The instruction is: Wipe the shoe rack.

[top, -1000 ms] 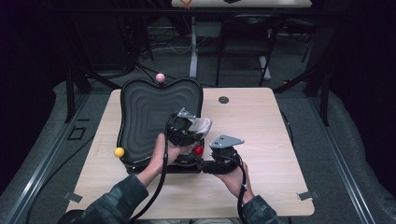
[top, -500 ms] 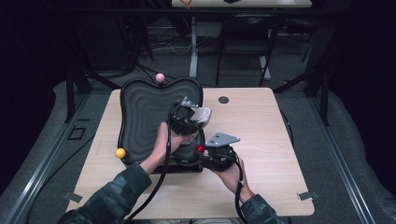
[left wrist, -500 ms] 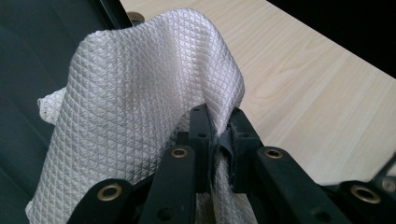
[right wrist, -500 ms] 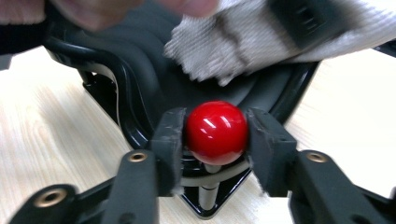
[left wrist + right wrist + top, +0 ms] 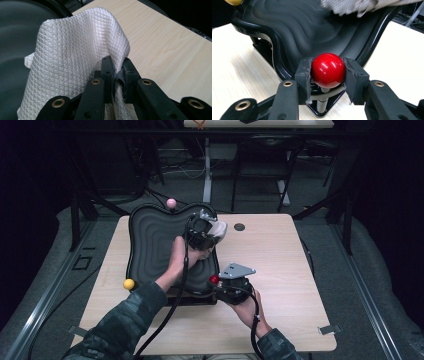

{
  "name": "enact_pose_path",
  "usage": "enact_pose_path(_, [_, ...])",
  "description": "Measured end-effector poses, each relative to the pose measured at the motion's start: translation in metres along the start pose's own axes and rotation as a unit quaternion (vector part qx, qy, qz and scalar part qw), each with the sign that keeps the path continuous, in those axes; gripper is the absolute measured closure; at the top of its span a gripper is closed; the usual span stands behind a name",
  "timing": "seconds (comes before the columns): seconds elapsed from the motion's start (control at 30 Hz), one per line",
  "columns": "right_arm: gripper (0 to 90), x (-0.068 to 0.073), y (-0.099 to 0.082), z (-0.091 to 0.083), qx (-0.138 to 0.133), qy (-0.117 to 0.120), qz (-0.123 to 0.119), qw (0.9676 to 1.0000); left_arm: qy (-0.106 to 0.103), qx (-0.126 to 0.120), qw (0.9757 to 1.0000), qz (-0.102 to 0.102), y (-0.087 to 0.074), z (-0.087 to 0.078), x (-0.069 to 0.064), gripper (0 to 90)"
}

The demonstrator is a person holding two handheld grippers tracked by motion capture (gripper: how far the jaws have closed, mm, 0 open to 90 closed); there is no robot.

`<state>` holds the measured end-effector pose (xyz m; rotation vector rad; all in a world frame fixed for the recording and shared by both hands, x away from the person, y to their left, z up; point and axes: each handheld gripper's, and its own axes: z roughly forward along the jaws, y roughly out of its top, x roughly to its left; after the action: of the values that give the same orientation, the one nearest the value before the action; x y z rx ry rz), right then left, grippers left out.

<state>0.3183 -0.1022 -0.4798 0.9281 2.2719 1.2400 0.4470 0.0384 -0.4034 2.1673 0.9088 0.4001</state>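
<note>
Wooden table (image 5: 280,260) centre frame, dark room behind. Black ridged tray (image 5: 155,245) sits left of centre. Left gripper (image 5: 117,72) jaws clamp white cloth (image 5: 75,50) over tray's upper right. Right gripper (image 5: 327,75) has just closed, pads gripping red ball (image 5: 328,70) at tray's lower-right corner.

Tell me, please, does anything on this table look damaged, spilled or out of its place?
Nothing stands out. The white cloth hangs pinched in the left gripper over the black tray. The right gripper clamps the red knob at the tray's corner. Nothing is spilled or broken.
</note>
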Motion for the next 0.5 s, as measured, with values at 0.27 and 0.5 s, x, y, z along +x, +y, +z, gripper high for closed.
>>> enact_pose_path(0.27, [59.5,0.0,0.0,0.0,-0.001,0.0,0.002,1.0,0.021,-0.006,0.9997,-0.006,0.017,0.003,0.012,81.8])
enact_pose_path(0.5, [59.5,0.001,0.0,0.0,-0.001,0.0,0.002,1.0,0.038,-0.013,0.9992,-0.008,0.031,0.008,0.023,81.3])
